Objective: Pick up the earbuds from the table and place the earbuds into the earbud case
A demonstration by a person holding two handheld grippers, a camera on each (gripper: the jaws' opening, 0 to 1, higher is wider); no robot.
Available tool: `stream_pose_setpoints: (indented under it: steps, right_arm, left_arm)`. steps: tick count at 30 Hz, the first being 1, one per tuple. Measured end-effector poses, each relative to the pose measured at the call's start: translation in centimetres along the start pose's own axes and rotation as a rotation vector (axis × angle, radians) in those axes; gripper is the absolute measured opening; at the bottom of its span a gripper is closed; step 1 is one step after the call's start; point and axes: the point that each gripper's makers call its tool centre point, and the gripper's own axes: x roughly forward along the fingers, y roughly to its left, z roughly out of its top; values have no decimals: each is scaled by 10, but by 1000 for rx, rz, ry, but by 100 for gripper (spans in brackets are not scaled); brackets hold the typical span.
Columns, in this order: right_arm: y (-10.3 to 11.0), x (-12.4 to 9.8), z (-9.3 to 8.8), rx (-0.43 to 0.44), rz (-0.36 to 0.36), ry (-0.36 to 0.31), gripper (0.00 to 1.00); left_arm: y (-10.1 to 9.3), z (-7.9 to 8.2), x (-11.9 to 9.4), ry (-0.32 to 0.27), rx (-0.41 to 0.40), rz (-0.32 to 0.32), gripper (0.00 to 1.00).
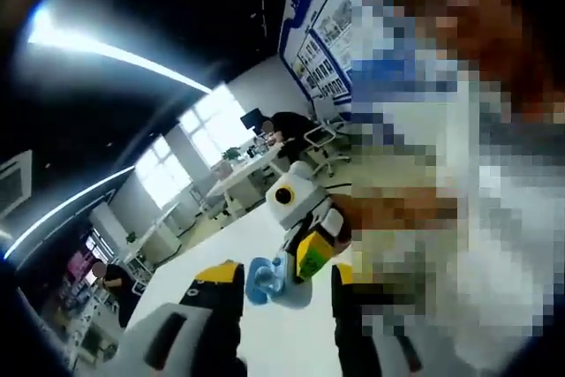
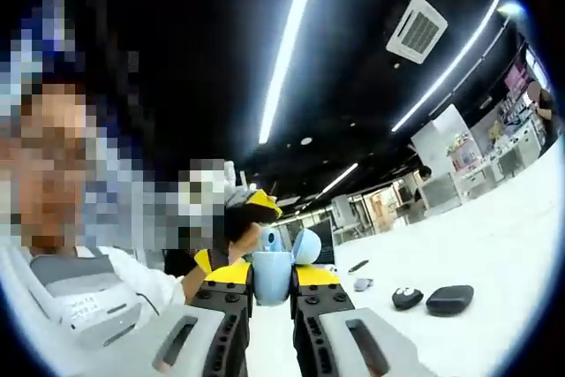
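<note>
My right gripper (image 2: 272,293) is pinching the light blue earbud case (image 2: 272,273) between its two jaws, and everything else I place from that case. Its lid (image 2: 305,245) stands open, tilted up and to the right of the body. I cannot see down into the case from the right gripper view, so I cannot tell what lies inside.

In the left gripper view the same earbud case (image 1: 263,279) shows just ahead of my left gripper (image 1: 284,293), with the right gripper (image 1: 311,245) holding it from behind. My left jaws stand apart on either side of the case; whether they touch it I cannot tell. Something pale blue sits in the case's open mouth, too blurred to name.

On the white table (image 2: 494,236), to the right of the case and beyond it, lie a small grey piece (image 2: 363,284), a thin dark stick (image 2: 357,266), a small black item with two pale dots (image 2: 407,297) and a dark oval pouch (image 2: 450,299) just beside that. No earbud can be told apart among them.
</note>
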Motion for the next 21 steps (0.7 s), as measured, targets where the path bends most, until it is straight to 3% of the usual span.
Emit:
stream_pose_setpoints:
  steps: [7,11,17,21]
  right_arm:
    - [-8,-2,5,14,-24,-19,15]
    - [-6,1,2,10,-22,-13,15]
    - [-2,5,-7,-58,-28,33,15]
    - [-4,9,-17,-112,-35,79,15]
  left_arm:
    - [-7,-10,5,-3,-13,-14,45]
    - [1,-4,1,-3,-1,0,44]
    - [19,15,-26,-88,-73,77,44]
    - [30,12,-57,-189,-219,178,44]
